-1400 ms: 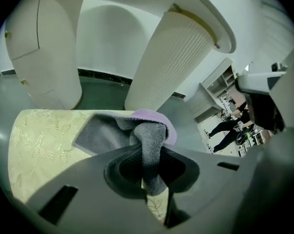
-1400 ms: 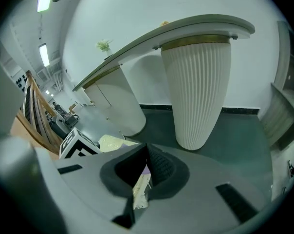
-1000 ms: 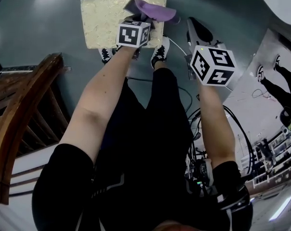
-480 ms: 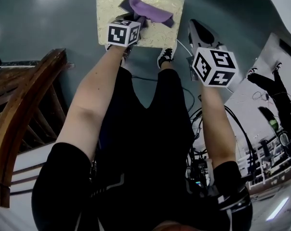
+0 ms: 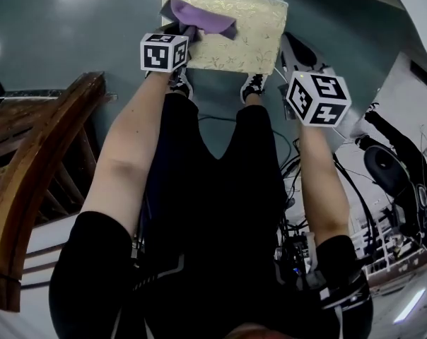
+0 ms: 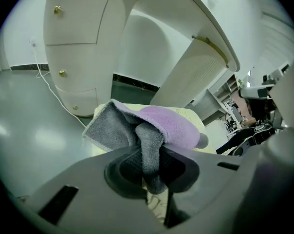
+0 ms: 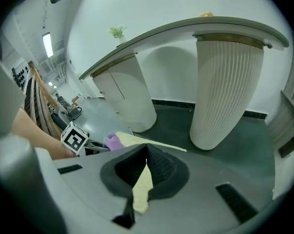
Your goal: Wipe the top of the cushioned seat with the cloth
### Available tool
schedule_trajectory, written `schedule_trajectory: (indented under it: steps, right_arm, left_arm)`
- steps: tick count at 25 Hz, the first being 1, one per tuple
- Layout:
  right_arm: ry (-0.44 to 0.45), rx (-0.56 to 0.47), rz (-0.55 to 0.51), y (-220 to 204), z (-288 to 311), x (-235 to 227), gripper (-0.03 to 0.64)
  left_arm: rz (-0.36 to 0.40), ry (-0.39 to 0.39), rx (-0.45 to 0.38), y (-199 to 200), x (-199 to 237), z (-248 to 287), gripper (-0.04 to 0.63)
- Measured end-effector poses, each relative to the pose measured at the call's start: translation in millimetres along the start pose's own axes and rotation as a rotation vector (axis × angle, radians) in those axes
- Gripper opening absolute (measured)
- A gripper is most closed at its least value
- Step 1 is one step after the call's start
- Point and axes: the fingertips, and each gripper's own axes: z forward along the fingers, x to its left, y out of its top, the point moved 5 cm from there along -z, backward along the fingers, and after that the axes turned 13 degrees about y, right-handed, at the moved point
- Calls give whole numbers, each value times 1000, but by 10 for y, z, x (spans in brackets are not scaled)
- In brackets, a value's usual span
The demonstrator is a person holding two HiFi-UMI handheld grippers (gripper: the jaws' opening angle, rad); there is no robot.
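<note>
- Glossy grey-green floor [image 5: 72, 20] fills the head view, with a wooden chair [image 5: 37, 161] at its left edge. The cushioned seat [image 5: 252, 37], a pale gold patterned square, stands on the floor just beyond the person's shoes. The cloth [image 5: 199, 16], lilac on 1 face and grey on the other, lies bunched on the seat's far left corner. The left claw [image 5: 183, 30] reaches it from the near side. The right claw [image 5: 290, 46] hangs beside the seat's right edge, apart from the cloth.
- Left gripper view: the 2 jaws are clamped on a grey fold of the cloth. The rest drapes forward over the seat top, with a white cabinet [image 6: 76, 57] behind.
- Right gripper view: the jaws are closed together on nothing, and the seat shows beyond them near a ribbed white pillar [image 7: 227, 91].
- Wiping looks under way at the left side. The next stroke probably calls for dragging the cloth across the bare right part, pressed flat.
</note>
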Motion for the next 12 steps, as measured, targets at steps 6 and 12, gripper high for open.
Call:
schedule_trajectory:
  steps: [6,12]
  right_arm:
    - [10,-10,-2,97,83,212,6]
    - [27,-7,-21,116,134,267,6]
  left_arm:
    - [-45,61,2,-52,534,-187,46]
    - [-52,263,108,-230,1298,-298,48]
